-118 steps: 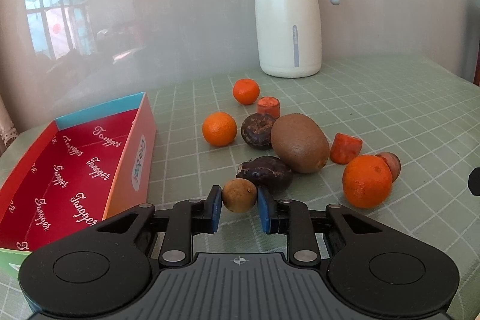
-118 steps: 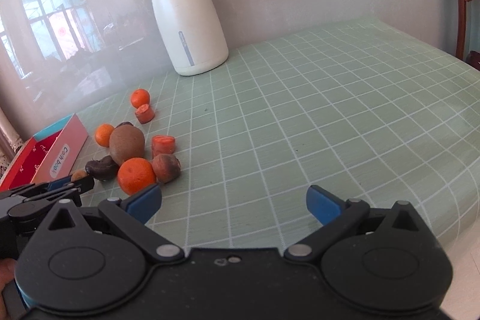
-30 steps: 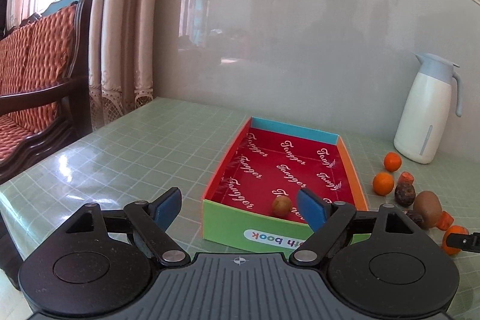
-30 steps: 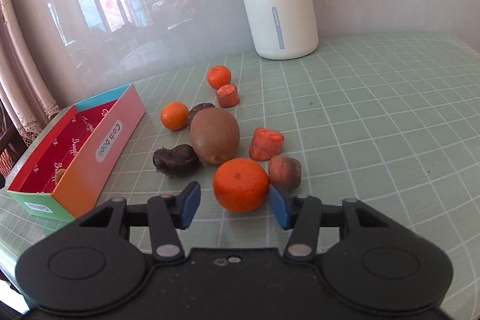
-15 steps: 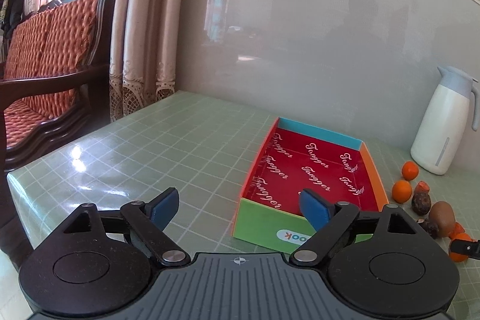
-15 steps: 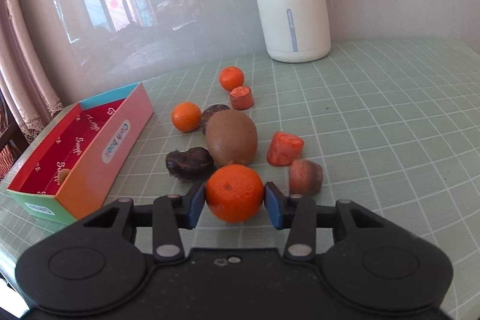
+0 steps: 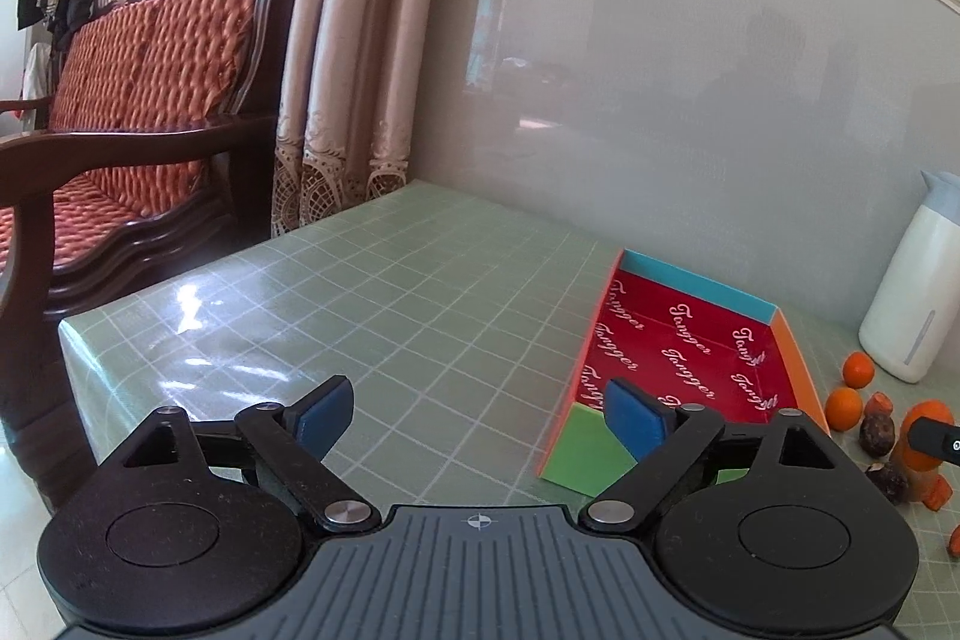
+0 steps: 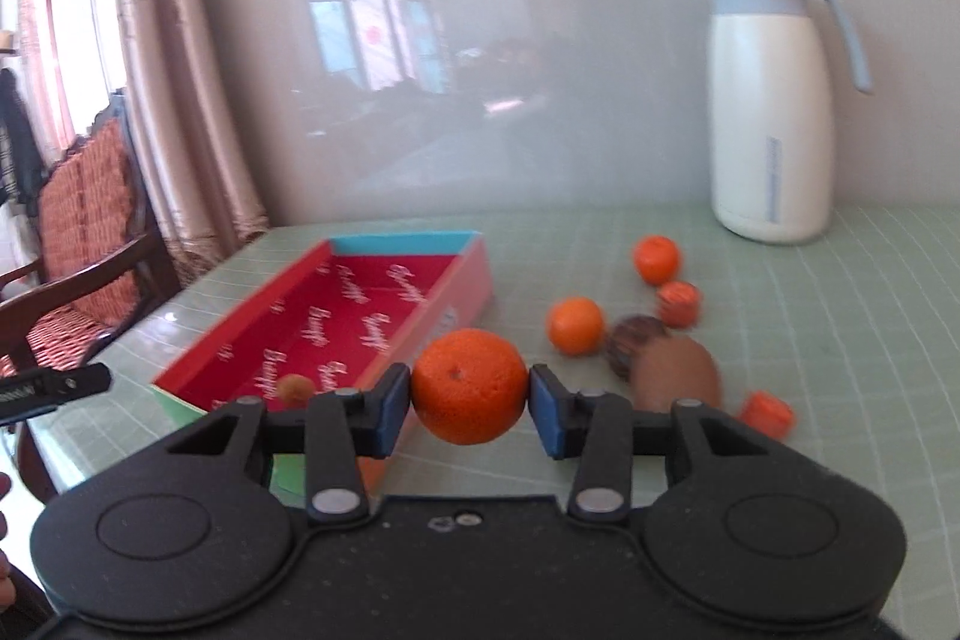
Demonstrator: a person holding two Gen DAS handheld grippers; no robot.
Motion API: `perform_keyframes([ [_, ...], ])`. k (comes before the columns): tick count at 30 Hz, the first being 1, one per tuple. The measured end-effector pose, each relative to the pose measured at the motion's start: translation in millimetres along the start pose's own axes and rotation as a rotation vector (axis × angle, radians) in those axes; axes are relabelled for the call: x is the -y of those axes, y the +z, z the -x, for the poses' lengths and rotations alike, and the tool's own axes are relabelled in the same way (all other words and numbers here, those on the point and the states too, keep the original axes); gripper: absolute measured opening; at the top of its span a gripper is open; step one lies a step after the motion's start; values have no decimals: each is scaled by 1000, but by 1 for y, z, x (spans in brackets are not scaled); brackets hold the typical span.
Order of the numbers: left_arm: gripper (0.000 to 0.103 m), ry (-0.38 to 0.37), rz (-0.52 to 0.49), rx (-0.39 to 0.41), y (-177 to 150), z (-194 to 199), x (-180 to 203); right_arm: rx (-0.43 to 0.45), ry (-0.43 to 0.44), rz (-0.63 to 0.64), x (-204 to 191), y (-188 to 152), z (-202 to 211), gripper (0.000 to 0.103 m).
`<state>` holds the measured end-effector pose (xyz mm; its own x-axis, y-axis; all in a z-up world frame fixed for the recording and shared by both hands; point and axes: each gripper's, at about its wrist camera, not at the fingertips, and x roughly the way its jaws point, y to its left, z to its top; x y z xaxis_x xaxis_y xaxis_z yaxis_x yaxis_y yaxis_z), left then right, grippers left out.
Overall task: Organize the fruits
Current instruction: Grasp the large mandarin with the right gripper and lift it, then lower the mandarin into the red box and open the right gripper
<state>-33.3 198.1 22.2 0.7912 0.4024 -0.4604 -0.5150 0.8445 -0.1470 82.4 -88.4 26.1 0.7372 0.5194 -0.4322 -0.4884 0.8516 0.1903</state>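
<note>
Right gripper [image 8: 471, 409] clamped on orange [image 8: 469, 385]; left gripper [image 7: 477, 409] spread wide, empty. Carry over box [image 8: 240, 334], lower inside before releasing, clear of small brown fruit [image 8: 296, 388].

The left wrist camera sits low behind its tongs [image 7: 474, 415], off the table's [image 7: 372, 292] left part, and looks across it toward the curtain corner, with the red box [image 7: 684, 340] near on its right and the white jug [image 7: 906, 292] and scattered fruit at the far right edge. The right wrist camera looks forward along its own tongs [image 8: 470, 400] from close above the table [image 8: 840, 340], facing the wall, the box [image 8: 336, 316] at left and the jug [image 8: 771, 124] at upper right. Both views share the box, the jug, the loose fruit and the wooden chair [image 7: 138, 100].
</note>
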Motion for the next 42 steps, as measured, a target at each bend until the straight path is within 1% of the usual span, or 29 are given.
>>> perform_keyframes([
  [3,90,13,10,2,-1,1,-7,-4,68,47,-18,8,-12,42],
  [7,91,31,8,9,-1,3,-14,-31,128,98,-40,12,-31,42],
  [13,91,53,-10,21,-3,5,-21,-85,169,140,-62,7,-54,42],
  [16,91,61,-8,22,-3,5,-24,-112,167,148,-66,1,-59,42],
  [21,92,58,11,14,-3,4,-27,-125,149,174,-69,-4,-60,42],
  [27,92,64,-7,23,-5,6,-25,-147,156,172,-71,-5,-67,43],
  [31,92,71,-6,26,-5,6,-26,-144,154,167,-70,-4,-67,45],
  [37,92,65,6,18,-4,5,-25,-110,135,160,-68,-2,-62,48],
  [38,92,62,9,16,-4,5,-24,-101,131,157,-67,-1,-60,52],
  [39,92,56,10,16,-4,5,-23,-90,125,155,-66,0,-58,59],
  [41,92,48,5,15,-5,6,-19,-67,111,154,-63,1,-52,65],
  [42,92,43,0,16,-5,6,-16,-59,101,158,-61,1,-50,65],
])
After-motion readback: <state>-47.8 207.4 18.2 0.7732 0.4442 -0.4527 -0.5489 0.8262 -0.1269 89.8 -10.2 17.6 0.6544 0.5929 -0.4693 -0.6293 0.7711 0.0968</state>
